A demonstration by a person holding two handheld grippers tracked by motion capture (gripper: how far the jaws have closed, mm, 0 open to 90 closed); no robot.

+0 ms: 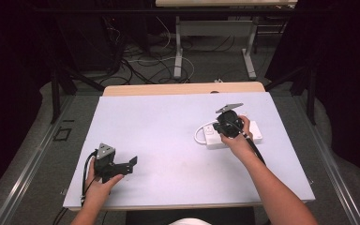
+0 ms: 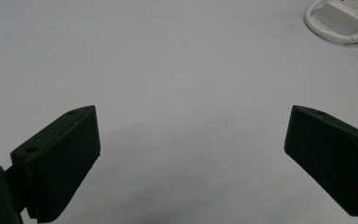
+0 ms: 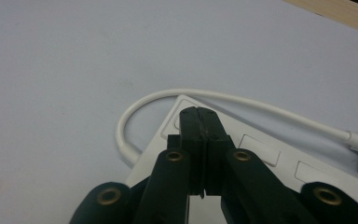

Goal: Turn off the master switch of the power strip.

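Right gripper (image 3: 200, 112), jaws pressed together on nothing, tips poised over the white power strip (image 1: 255, 133) at 3 o'clock on the bench (image 1: 168, 140), likely its end button, so press straight down while the left gripper (image 1: 132, 165) idles wide at 8 o'clock.

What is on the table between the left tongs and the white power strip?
Nothing: in the high view, only bare white table lies between the left tongs and the power strip.

White power strip (image 1: 234, 134) with looped cord (image 3: 135, 112) on the pale table (image 1: 168, 136); cables on the floor (image 1: 140, 61) beyond
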